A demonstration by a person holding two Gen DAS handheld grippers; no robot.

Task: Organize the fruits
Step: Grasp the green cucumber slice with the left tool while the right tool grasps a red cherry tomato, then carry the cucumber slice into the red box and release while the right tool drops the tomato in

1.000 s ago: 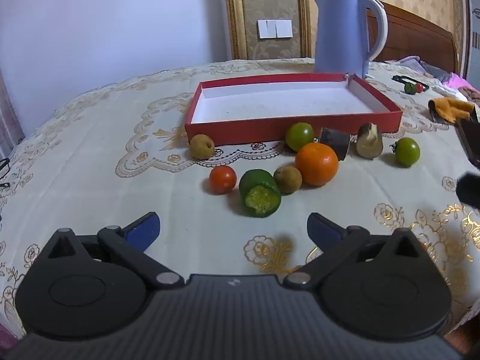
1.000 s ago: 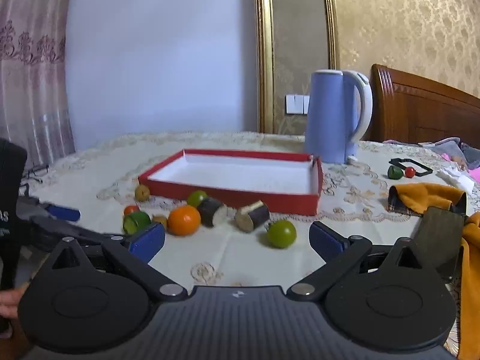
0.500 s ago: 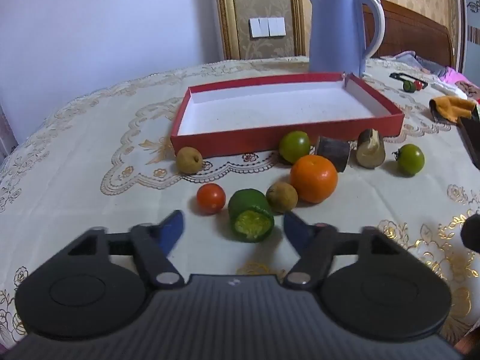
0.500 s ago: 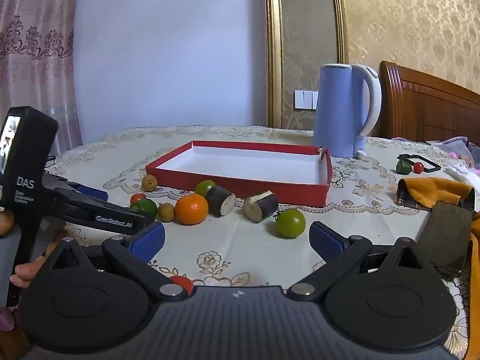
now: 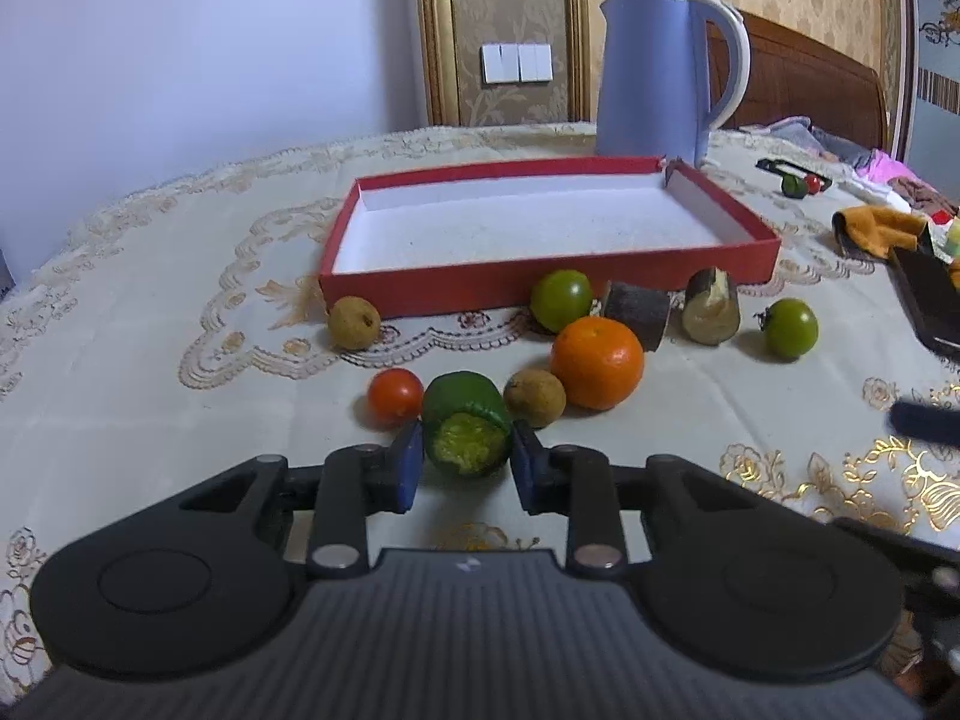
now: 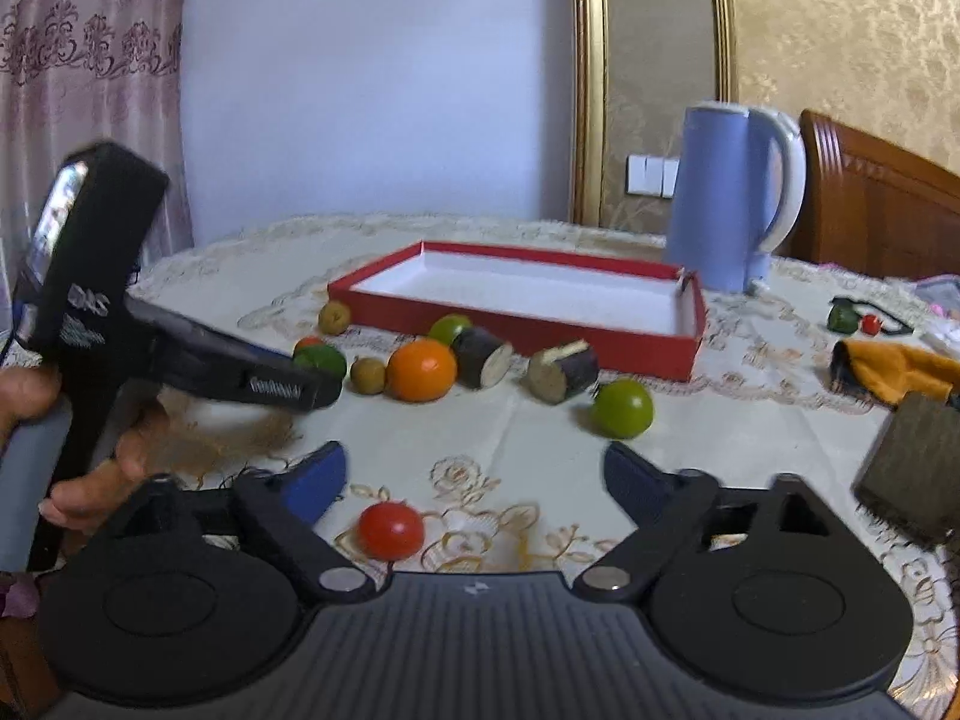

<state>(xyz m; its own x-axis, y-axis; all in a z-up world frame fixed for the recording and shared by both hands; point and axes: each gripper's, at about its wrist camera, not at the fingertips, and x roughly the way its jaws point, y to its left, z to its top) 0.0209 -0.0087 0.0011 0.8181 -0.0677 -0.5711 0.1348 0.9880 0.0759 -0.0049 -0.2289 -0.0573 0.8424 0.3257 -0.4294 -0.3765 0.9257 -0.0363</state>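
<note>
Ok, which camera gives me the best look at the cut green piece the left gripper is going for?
The left wrist view: the cut green piece sits close, cut face toward the camera, between the closing left gripper pads. In the right wrist view it is far, small and partly hidden behind that gripper.

Blurred dark object (image 5: 924, 423) intruding at right edge of left wrist view, identity unclear. Dark flat item (image 5: 927, 309) being cut off by right edge, upper right. Green cut fruit (image 6: 321, 360) sitting partly hidden behind left gripper (image 5: 467, 465) arm at left centre of right wrist view; red tomato (image 6: 309, 342) behind it barely peeking out. Hand (image 6: 90, 468) getting cropped by left edge. Two tiny round items (image 6: 852, 319) at far right staying too small to identify. Kettle (image 6: 735, 198) smearing with motion blur.
</note>
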